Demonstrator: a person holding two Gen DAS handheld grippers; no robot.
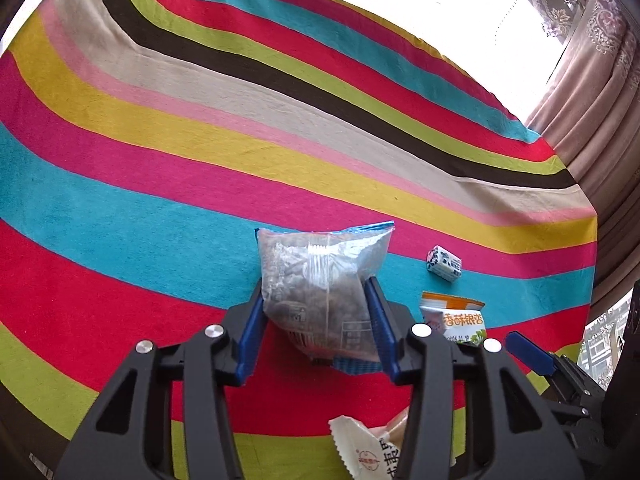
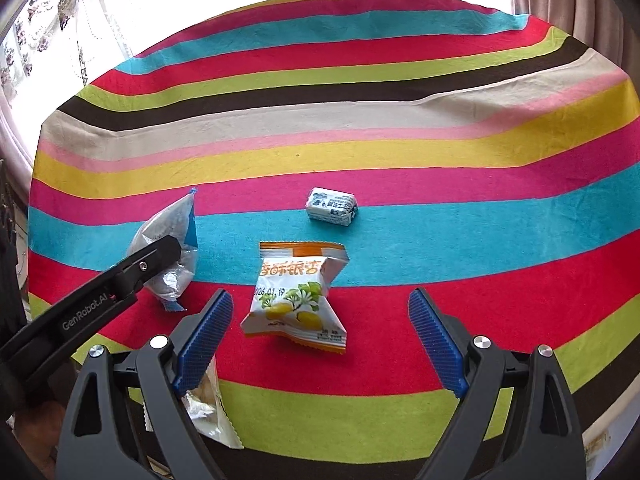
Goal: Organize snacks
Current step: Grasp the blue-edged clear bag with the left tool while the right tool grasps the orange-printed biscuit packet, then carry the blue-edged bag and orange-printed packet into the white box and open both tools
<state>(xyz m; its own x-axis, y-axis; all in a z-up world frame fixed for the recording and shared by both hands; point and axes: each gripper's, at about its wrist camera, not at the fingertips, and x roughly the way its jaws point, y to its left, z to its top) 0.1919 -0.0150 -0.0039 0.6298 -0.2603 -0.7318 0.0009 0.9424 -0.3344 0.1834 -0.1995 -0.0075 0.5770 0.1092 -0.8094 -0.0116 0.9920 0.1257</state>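
Note:
A clear bag of dark snacks (image 1: 320,272) with a blue-trimmed top stands between the blue pads of my left gripper (image 1: 314,284), which is shut on its lower half. In the right wrist view the same bag (image 2: 172,232) is pinched by the left gripper's black finger (image 2: 160,256). My right gripper (image 2: 320,294) is open wide just above the cloth. An orange-and-white packet (image 2: 296,296) with a lemon picture lies between and ahead of its fingers, untouched. That packet (image 1: 454,318) also shows to the right in the left wrist view.
A small white-and-blue wrapped snack (image 2: 332,206) lies farther back on the teal stripe. A cream packet (image 2: 204,396) sits under the right gripper's left finger. The striped cloth (image 2: 360,152) covers the table. Curtains (image 1: 580,128) hang past its far edge.

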